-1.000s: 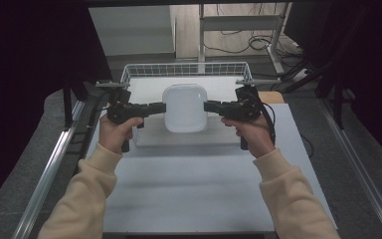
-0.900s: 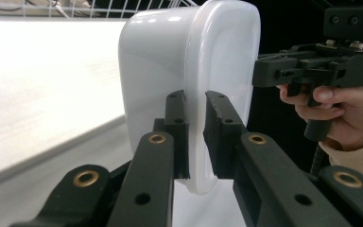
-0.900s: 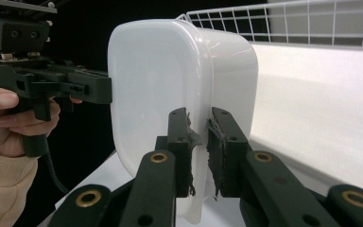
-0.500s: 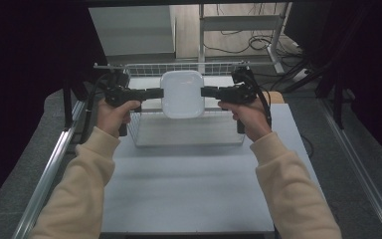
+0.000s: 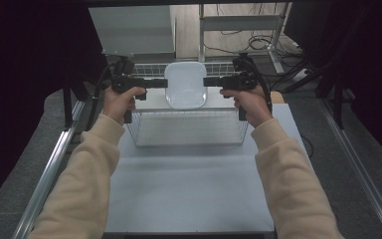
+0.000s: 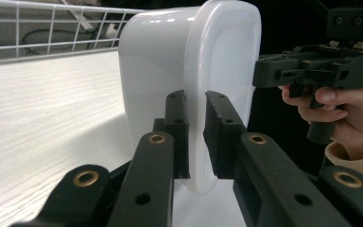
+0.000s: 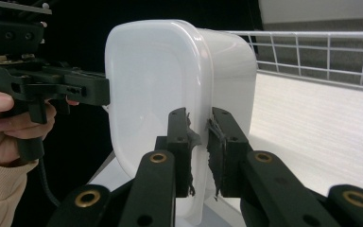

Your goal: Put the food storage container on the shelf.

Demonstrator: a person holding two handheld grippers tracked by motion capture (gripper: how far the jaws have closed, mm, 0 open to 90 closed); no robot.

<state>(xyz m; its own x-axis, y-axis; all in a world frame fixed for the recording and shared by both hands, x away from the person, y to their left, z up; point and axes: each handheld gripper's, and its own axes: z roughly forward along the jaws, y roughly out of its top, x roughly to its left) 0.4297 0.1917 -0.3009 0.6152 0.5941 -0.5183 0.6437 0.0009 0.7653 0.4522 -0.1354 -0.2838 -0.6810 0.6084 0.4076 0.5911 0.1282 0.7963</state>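
Note:
A white plastic container [image 5: 185, 83] is held up in the air above the white wire basket [image 5: 189, 130], turned so its open side faces the camera in the high view. My left gripper [image 5: 163, 82] is shut on the container's left rim, and my right gripper [image 5: 207, 81] is shut on its right rim. In the left gripper view the jaws pinch the thin rim of the container [image 6: 189, 71] at my left gripper [image 6: 196, 137]. In the right gripper view my right gripper [image 7: 199, 151] clamps the rim of the container [image 7: 170, 80] the same way.
The wire basket stands at the far half of the white table [image 5: 189, 189]. Metal rails [image 5: 49, 169] run along both table sides. A shelf frame and cables [image 5: 243, 30] lie beyond the table.
Both grippers have lifted the container up and away from me, from just above the table to over the basket's far part, tilting its open side toward the camera.

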